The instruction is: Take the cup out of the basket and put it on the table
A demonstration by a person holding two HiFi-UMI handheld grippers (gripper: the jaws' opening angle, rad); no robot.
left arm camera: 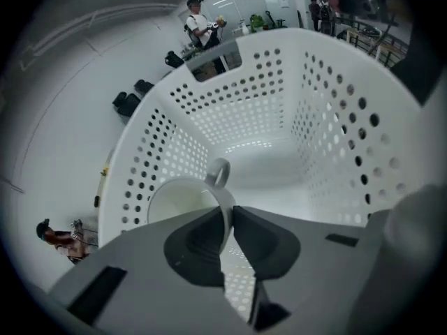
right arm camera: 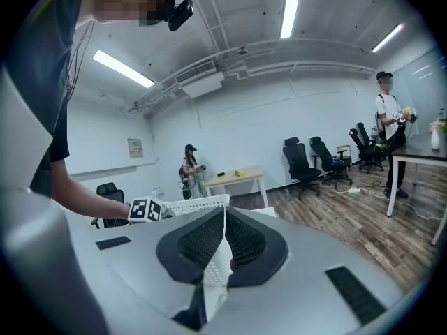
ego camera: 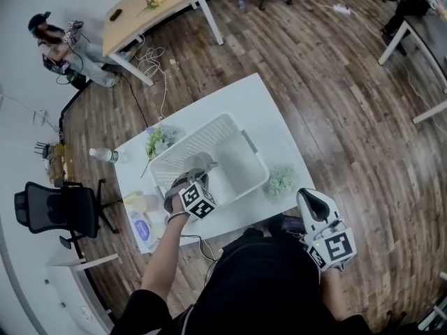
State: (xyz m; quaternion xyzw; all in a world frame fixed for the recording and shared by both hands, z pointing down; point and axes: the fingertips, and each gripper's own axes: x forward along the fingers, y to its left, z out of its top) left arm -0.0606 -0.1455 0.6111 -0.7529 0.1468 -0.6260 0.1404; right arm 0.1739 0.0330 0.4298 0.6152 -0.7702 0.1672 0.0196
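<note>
White cup (left arm camera: 183, 199) in the perforated basket (left arm camera: 279, 82) is pinched by its wall in the left tool (left arm camera: 228, 222), ready for lifting out, while the right tool (right arm camera: 224, 236) hangs closed and empty.

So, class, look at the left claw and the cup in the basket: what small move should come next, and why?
Probably lift the left claw straight up. Its jaws pinch the wall of the cup, one inside the rim and one outside. The cup sits low between the walls of the basket, so it should clear them before heading for the table.
</note>
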